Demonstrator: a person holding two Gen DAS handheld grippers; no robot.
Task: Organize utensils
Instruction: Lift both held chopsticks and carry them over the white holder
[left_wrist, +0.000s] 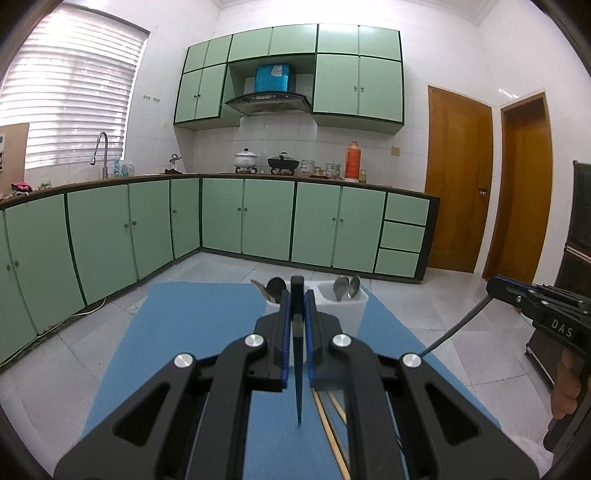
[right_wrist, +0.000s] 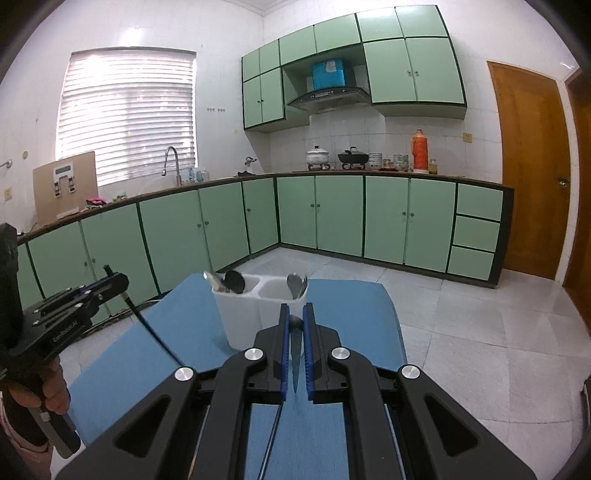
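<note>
A white two-compartment utensil holder (left_wrist: 351, 306) (right_wrist: 243, 317) stands at the far end of a blue mat (left_wrist: 192, 332) (right_wrist: 351, 314). Its left compartment holds a black ladle and a steel utensil, its right compartment steel spoons (left_wrist: 347, 286) (right_wrist: 297, 284). My left gripper (left_wrist: 297, 295) is shut on a dark knife-like utensil (left_wrist: 298, 369), blade pointing down toward the camera, just short of the holder. My right gripper (right_wrist: 295, 314) is shut on a steel knife (right_wrist: 295, 354) in front of the holder. It shows at the right of the left wrist view (left_wrist: 495, 286).
Wooden chopsticks (left_wrist: 332, 435) lie on the mat under my left gripper. A thin dark utensil (right_wrist: 271, 439) lies on the mat beneath my right gripper. Green kitchen cabinets (left_wrist: 258, 221) and a tiled floor surround the table; wooden doors (left_wrist: 458, 184) stand at right.
</note>
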